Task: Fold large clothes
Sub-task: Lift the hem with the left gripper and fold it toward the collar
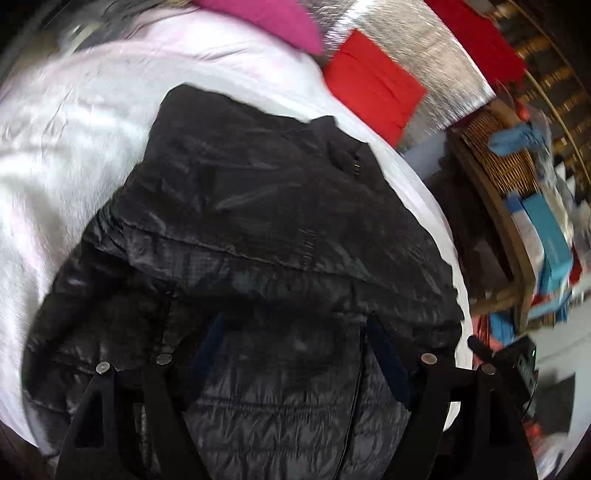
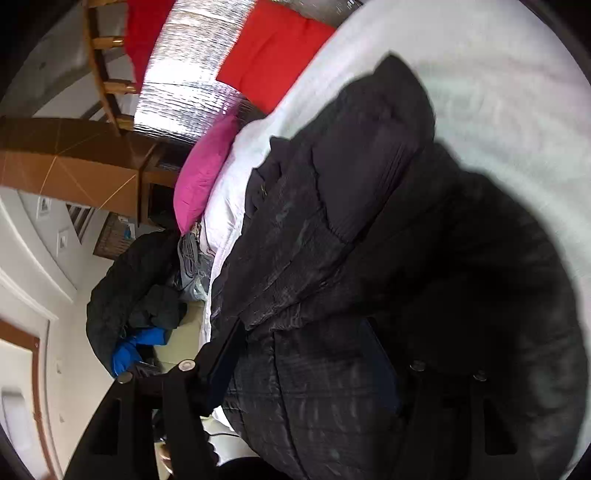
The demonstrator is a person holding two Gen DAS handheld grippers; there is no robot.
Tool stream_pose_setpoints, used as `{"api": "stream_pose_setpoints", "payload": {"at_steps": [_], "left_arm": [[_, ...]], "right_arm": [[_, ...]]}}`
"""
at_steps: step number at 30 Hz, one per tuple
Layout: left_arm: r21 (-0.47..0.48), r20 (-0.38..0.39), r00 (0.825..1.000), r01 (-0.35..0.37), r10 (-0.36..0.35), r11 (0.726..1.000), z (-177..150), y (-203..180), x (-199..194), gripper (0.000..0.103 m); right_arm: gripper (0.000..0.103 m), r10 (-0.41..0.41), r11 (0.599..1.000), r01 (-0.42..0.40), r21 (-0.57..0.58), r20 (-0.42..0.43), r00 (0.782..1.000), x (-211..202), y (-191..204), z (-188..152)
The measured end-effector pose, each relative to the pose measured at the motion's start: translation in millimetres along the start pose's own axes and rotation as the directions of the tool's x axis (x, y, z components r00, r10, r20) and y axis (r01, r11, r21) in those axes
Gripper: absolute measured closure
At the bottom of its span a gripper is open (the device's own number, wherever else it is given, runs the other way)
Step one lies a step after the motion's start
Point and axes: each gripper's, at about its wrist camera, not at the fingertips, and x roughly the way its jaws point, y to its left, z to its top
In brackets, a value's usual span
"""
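Black quilted puffer jacket lying bunched on a white bed sheet, directly under both tools. Left gripper spread wide, jacket fabric between its fingers; right gripper likewise wide over the padding. Bare sheet surrounds the jacket; a magenta pillow and red cushion border the far edge.

A bed under a white sheet carries a black quilted jacket spread across it, with a magenta pillow and a red cushion near one end.
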Motion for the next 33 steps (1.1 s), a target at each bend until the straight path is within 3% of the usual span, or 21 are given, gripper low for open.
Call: {"api": "stream_pose_setpoints", "payload": {"at_steps": [7, 10, 12, 13, 14, 15, 17, 20, 23, 25, 30, 31, 32, 33], "left_arm": [[-0.154, 0.017, 1.000, 0.025, -0.023, 0.988, 16.5, 20.9, 14.6, 0.024], [-0.186, 0.058, 0.998, 0.043, -0.033, 0.982, 20.5, 30.9, 14.6, 0.025], [-0.209, 0.087, 0.996, 0.037, -0.019, 0.977, 27.3, 38.9, 14.7, 0.037], [-0.221, 0.090, 0.996, 0.029, -0.009, 0.975, 29.4, 42.0, 16.2, 0.057], [-0.236, 0.088, 0.996, 0.021, 0.000, 0.972, 30.7, 46.8, 17.7, 0.065], [-0.248, 0.089, 0.996, 0.023, -0.001, 0.969, 31.2, 49.1, 19.8, 0.067], [-0.259, 0.094, 0.996, 0.030, -0.006, 0.965, 30.6, 51.9, 18.3, 0.076], [-0.199, 0.142, 0.990, 0.021, 0.008, 0.980, 29.7, 42.6, 4.9, 0.088], [-0.115, 0.196, 0.980, -0.011, 0.033, 0.993, 34.5, 27.8, -4.9, 0.088], [-0.114, 0.184, 0.982, -0.031, 0.052, 0.993, 35.6, 31.4, -3.2, 0.088], [-0.185, 0.081, 0.995, -0.034, 0.050, 0.982, 36.3, 51.4, 12.6, 0.084], [-0.184, 0.075, 0.996, -0.033, 0.048, 0.982, 36.8, 50.8, 12.8, 0.077], [-0.192, 0.060, 0.998, -0.024, 0.036, 0.981, 37.1, 50.8, 14.3, 0.058], [-0.204, 0.049, 0.999, -0.011, 0.021, 0.979, 36.2, 51.9, 15.4, 0.049]], "right_arm": [[0.035, -0.047, 0.990, 0.032, 0.140, 0.104, 0.993, 18.5, -18.5, 15.5], [0.035, -0.061, 0.986, 0.038, 0.161, 0.142, 0.988, 21.4, -20.2, 20.5], [0.041, -0.081, 0.986, 0.054, 0.157, 0.168, 0.982, 17.8, -20.7, 21.5], [0.049, -0.102, 0.986, 0.076, 0.148, 0.179, 0.978, 18.7, -18.2, 22.2], [0.054, -0.131, 0.985, 0.107, 0.133, 0.190, 0.973, 17.4, -16.1, 21.7], [0.065, -0.147, 0.985, 0.126, 0.115, 0.196, 0.969, 16.7, -13.7, 21.4], [0.069, -0.161, 0.986, 0.146, 0.082, 0.217, 0.963, 14.5, -8.0, 20.5], [0.075, -0.158, 0.986, 0.165, -0.002, 0.269, 0.950, 5.3, 9.2, 16.9], [0.076, -0.121, 0.985, 0.153, -0.078, 0.320, 0.940, -6.4, 26.2, 11.8], [0.077, -0.139, 0.977, 0.186, -0.106, 0.348, 0.927, -11.6, 31.4, 9.0], [0.077, -0.185, 0.979, 0.200, -0.044, 0.226, 0.956, -1.1, 6.0, 12.7], [0.077, -0.183, 0.981, 0.192, -0.029, 0.198, 0.963, 1.5, 2.3, 13.8], [0.076, -0.170, 0.984, 0.175, -0.011, 0.179, 0.969, 2.9, -0.6, 14.5], [0.076, -0.149, 0.989, 0.149, 0.013, 0.156, 0.976, 3.2, -4.6, 15.0]]}}
